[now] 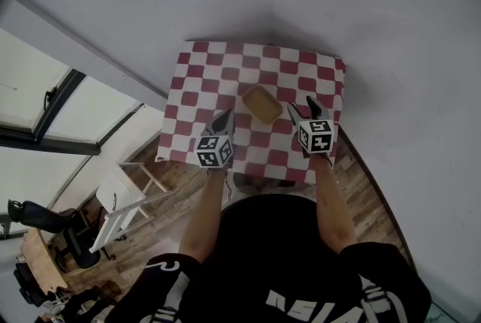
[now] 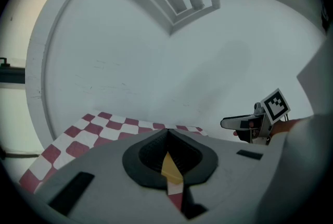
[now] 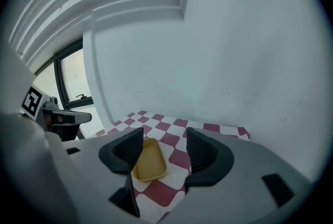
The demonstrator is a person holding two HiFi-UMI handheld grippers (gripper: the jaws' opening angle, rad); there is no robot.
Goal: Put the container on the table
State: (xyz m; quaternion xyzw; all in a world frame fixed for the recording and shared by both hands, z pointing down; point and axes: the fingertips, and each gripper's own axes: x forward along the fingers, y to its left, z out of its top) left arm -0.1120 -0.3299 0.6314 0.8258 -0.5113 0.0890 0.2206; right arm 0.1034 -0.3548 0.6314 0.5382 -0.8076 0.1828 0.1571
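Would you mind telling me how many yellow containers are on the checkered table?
1. The yellow container lies near the middle of the checkered table, between the left gripper and the right gripper, held by neither. No other shows.

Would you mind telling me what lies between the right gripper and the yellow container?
Only bare checked tablecloth. The head view shows the right gripper beside the container, not touching it, with nothing but cloth between them.

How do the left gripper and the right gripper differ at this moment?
The left gripper has its jaws together at the tips; the right gripper has them apart. The left gripper hangs left of the yellow container, the right gripper right of it. Both hold nothing; the yellow container lies on the checked table.
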